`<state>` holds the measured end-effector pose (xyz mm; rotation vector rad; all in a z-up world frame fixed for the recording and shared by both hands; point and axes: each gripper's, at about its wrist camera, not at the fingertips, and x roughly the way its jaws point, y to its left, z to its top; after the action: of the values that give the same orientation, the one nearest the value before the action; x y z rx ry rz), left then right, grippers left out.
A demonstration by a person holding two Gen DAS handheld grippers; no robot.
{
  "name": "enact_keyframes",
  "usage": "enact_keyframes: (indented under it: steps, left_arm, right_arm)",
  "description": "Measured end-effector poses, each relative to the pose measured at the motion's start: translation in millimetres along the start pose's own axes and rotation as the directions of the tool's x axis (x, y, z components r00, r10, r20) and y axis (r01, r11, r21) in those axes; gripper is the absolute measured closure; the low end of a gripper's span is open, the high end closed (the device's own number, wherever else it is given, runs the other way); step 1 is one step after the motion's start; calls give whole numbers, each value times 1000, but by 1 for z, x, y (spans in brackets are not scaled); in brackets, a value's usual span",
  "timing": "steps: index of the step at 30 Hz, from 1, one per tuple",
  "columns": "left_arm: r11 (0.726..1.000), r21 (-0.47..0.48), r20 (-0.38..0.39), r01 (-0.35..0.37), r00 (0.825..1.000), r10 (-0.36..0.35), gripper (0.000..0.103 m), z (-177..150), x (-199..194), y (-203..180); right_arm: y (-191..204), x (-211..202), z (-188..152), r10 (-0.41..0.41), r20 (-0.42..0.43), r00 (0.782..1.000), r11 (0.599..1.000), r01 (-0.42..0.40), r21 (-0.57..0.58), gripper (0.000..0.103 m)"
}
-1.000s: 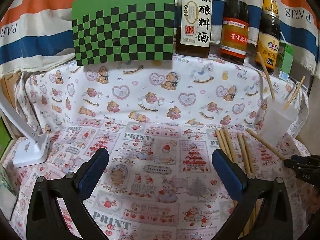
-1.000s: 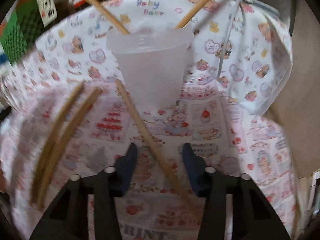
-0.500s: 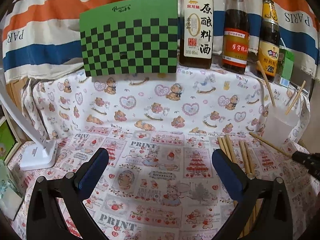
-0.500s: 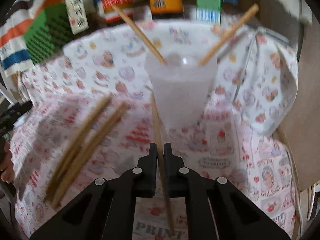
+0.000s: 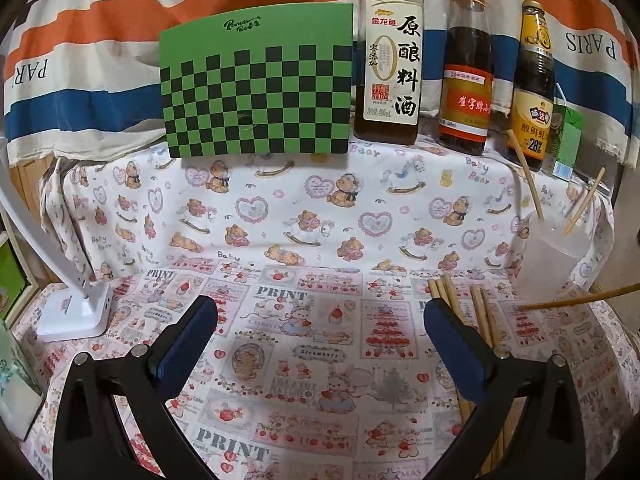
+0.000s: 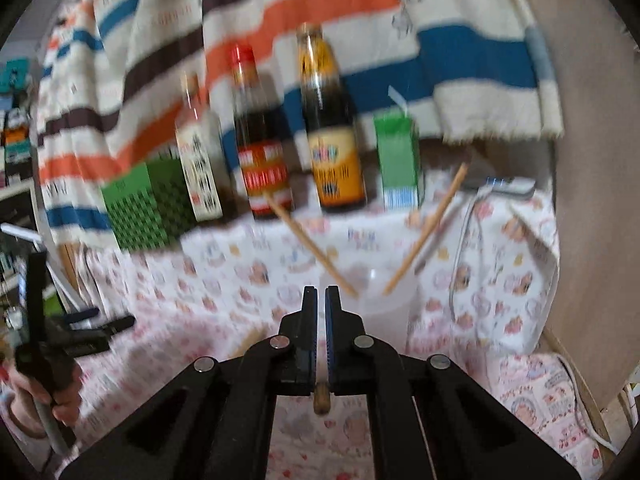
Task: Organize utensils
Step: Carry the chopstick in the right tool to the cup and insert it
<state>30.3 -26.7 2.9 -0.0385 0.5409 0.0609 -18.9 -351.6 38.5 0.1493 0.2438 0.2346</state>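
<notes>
A translucent plastic cup (image 5: 552,264) (image 6: 380,308) stands at the right of the printed cloth with two wooden chopsticks (image 5: 526,174) (image 6: 308,246) leaning in it. Several loose chopsticks (image 5: 480,316) lie on the cloth left of the cup, partly behind my left gripper's right finger. My right gripper (image 6: 321,294) is shut on one chopstick (image 6: 322,400), whose end shows under the jaws. In the left wrist view that chopstick (image 5: 580,300) hangs in the air in front of the cup. My left gripper (image 5: 320,312) stands open over the cloth with nothing in it.
Three sauce bottles (image 5: 390,60) (image 6: 260,152), a green carton (image 6: 400,164) and a green checkered board (image 5: 256,88) line the back ledge. A white lamp base (image 5: 74,314) sits at the left. A white cable (image 6: 464,248) runs down beside the cup. A hand (image 6: 52,384) holds the left gripper.
The right gripper shut on a chopstick lying before the cup, then rose and tipped up towards level, lifting it off the cloth. The left gripper hardly moved.
</notes>
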Motion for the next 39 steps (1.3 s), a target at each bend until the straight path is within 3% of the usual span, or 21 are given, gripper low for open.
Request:
enact_keyframes:
  steps: [2,7,13,23,29,31,35,39]
  left_arm:
    - [1000,-1,0,1,1000,-1,1,0,-1,-1]
    - [1000,-13,7,8,1000,-7,1,2,-2,2]
    - [999,-36,6,4,1000,-4,1,4,-3,7]
    - [998,-55,11,11,1000,-10,1,5,-5,10]
    - [995,-91,5,29,1000,-29,1,8,-6,17]
    - [995,-96,5,25,1000,-24,1,8,-6,19]
    - [995,-103,6,12,1000,-11,1,9,-5,22]
    - [992,-124,6,16,1000,-15,1,11,-6,28]
  right_arm:
    - [0,-5,5,-5,23,1000,1000,5,-4,99]
    - [7,4,29,19,-10,1000,1000,-19,9,99]
    - [52,37,55,15,-85,996,989,-28,-145,102]
    - [80,110,39,14,-216,976,988,-46,-145,103]
    - [96,127,38,34,-244,969,983,-76,-165,103]
    - [99,141,41,41,-278,960,982,-90,-167,103]
    - [101,173,36,82,-380,921,982,-139,-126,103]
    - [106,181,28,131,-418,899,975,-193,-110,102]
